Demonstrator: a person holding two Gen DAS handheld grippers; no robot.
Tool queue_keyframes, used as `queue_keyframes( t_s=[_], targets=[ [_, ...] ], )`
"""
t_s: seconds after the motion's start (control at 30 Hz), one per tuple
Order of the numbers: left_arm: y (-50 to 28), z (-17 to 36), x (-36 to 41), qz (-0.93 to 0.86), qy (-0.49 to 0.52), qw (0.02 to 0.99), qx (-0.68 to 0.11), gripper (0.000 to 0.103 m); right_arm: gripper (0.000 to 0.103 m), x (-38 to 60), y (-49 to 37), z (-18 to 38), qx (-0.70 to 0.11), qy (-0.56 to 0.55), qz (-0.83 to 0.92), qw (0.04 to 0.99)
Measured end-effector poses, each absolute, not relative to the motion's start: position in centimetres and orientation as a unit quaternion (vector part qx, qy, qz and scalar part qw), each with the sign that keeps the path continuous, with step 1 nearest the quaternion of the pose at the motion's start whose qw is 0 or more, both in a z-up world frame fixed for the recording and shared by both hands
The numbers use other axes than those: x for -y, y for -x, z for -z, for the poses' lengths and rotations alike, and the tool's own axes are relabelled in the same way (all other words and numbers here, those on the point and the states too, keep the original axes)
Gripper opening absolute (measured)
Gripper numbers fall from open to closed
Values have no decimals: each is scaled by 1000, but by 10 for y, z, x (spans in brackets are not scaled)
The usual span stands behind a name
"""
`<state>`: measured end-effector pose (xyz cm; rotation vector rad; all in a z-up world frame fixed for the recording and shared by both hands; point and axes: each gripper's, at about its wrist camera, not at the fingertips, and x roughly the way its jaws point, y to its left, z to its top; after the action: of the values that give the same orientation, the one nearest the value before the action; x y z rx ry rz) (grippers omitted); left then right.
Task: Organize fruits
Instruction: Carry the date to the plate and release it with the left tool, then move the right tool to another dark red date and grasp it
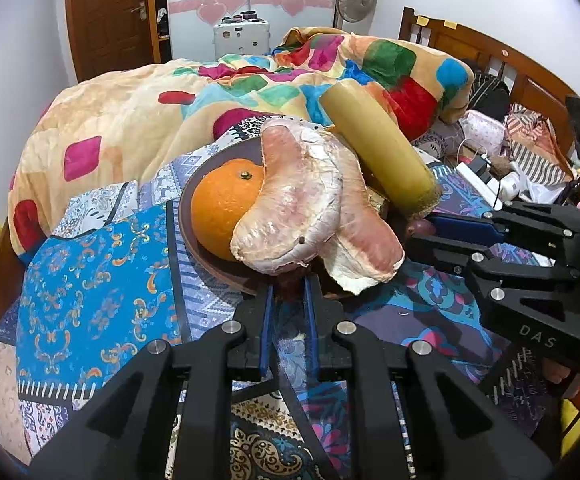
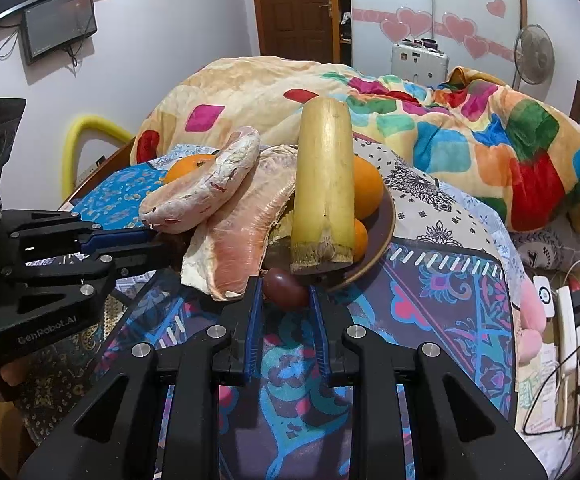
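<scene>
My left gripper (image 1: 290,286) and right gripper (image 2: 285,288) are both clenched on the brown plate's (image 2: 386,216) rim. It sits on the bed, piled with oranges (image 1: 221,208), pomelo segments (image 1: 310,208) and sugarcane (image 2: 324,184) at twelve o'clock.

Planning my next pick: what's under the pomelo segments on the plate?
Under the pomelo segments, one orange is partly covered, resting on the brown plate. A small dark reddish fruit sits at their near edge. Anything deeper is hidden.
</scene>
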<state>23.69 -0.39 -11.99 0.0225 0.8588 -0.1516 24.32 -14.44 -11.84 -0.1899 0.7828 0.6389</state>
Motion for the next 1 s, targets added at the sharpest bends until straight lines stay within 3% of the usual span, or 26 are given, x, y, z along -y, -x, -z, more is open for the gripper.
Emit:
queue_keyframes(
  t_s=[0.27, 0.53, 1.0],
  targets=[
    [-236, 122, 10, 70, -28, 908, -413, 16, 23, 145, -249, 120, -379, 80, -303, 871],
    [-230, 122, 7, 68, -18, 908, -412, 27, 40, 152, -258, 123, -395, 53, -297, 868],
    [-165, 66, 1, 57, -2, 939, -340, 28, 40, 174, -209, 76, -346, 54, -289, 891]
  ],
)
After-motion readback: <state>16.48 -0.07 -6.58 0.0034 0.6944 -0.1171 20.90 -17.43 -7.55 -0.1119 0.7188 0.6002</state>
